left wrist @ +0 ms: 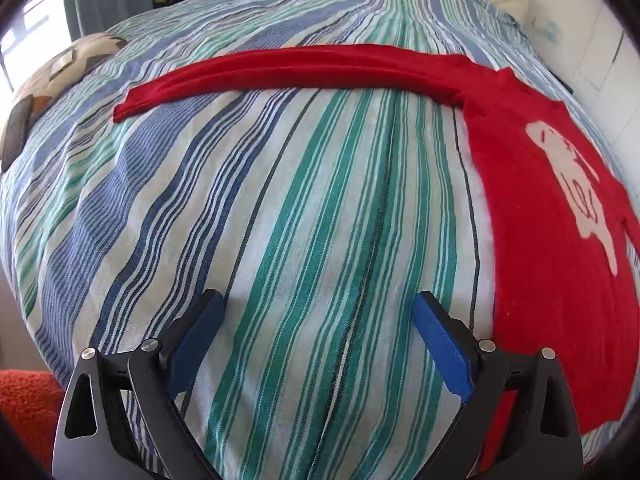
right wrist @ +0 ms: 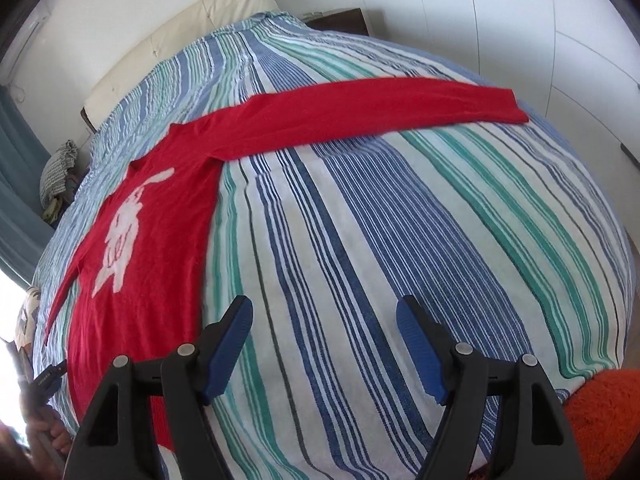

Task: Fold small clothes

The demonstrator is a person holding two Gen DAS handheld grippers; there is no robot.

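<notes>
A small red long-sleeved shirt [left wrist: 532, 208] with a white print lies flat on the striped bed cover [left wrist: 300, 200]. One sleeve [left wrist: 280, 72] stretches out to the left in the left wrist view. My left gripper [left wrist: 320, 304] is open and empty above the cover, left of the shirt's body. In the right wrist view the shirt [right wrist: 160, 232] lies at the left and its other sleeve [right wrist: 380, 108] reaches right. My right gripper [right wrist: 324, 312] is open and empty over the cover [right wrist: 400, 240], right of the shirt's hem.
A cream headboard [right wrist: 192, 28] and white wall stand behind the bed. A patterned pillow [left wrist: 48, 80] lies at the far left. An orange fuzzy rug [right wrist: 604, 420] lies by the bed's near corner. The other gripper [right wrist: 50, 378] and hand show at the left edge.
</notes>
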